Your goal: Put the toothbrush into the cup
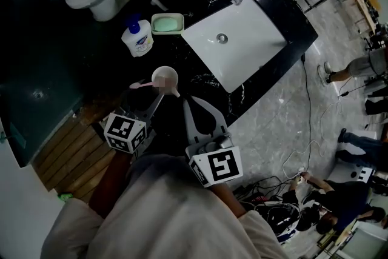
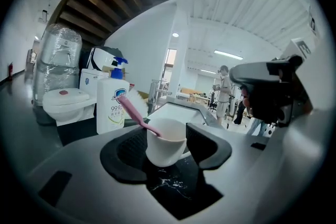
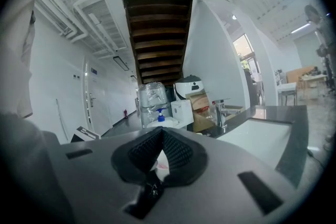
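Fingers of the left gripper point(image 2: 167, 145) clamp the white cup point(image 1: 165, 77) on the black table point(image 1: 103, 63) near the sink point(image 1: 242, 45). The pink toothbrush point(image 2: 134, 110) leans inside the cup, bristles up. The right gripper point(image 1: 187, 101) hangs just beside the cup, its fingers together and empty.

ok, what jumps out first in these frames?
The white cup on the black marble counter, with the pink toothbrush leaning in it, clasped by the left tongs. Beside it is the white sink basin; the right tongs are shut and empty.
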A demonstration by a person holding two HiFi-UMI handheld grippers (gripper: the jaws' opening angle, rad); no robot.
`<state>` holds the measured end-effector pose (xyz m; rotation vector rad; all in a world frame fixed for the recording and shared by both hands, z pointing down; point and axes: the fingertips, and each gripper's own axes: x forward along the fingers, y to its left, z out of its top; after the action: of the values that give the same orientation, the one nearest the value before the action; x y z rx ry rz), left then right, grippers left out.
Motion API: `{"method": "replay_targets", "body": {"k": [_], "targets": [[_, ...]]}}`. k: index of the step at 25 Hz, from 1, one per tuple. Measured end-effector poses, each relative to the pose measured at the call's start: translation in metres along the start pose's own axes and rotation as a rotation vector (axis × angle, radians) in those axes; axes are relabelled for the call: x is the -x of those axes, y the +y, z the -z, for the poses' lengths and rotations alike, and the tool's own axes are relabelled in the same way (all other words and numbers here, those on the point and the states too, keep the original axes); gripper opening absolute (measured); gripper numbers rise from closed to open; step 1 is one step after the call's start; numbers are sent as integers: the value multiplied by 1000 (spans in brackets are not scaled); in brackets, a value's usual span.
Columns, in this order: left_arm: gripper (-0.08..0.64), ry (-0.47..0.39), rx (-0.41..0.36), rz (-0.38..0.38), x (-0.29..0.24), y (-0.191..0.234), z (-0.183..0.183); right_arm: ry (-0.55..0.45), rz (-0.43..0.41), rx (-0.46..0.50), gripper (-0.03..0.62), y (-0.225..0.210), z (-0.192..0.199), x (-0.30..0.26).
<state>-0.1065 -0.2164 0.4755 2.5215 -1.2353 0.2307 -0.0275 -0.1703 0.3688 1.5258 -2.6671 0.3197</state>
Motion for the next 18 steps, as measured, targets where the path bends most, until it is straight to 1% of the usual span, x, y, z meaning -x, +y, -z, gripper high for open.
{"method": "replay_targets", "body": {"k": [6, 7, 10, 11, 14, 18], "targets": [[233, 7, 39, -10, 8, -1, 10, 3, 0, 0, 6, 1, 2, 0], [211, 5, 39, -10, 10, -2, 11, 4, 0, 0, 6, 1, 2, 0], [65, -34, 31, -8, 19, -5, 4, 5, -2, 0, 6, 2, 2, -1], [44, -51, 30, -4, 22, -6, 0, 5, -2, 1, 6, 2, 1, -1], [17, -84, 18, 11, 26, -13, -9, 6, -2, 1, 6, 3, 2, -1], [11, -110, -21, 32, 29, -26, -20, -6, 1, 6, 6, 3, 1, 1]]}}
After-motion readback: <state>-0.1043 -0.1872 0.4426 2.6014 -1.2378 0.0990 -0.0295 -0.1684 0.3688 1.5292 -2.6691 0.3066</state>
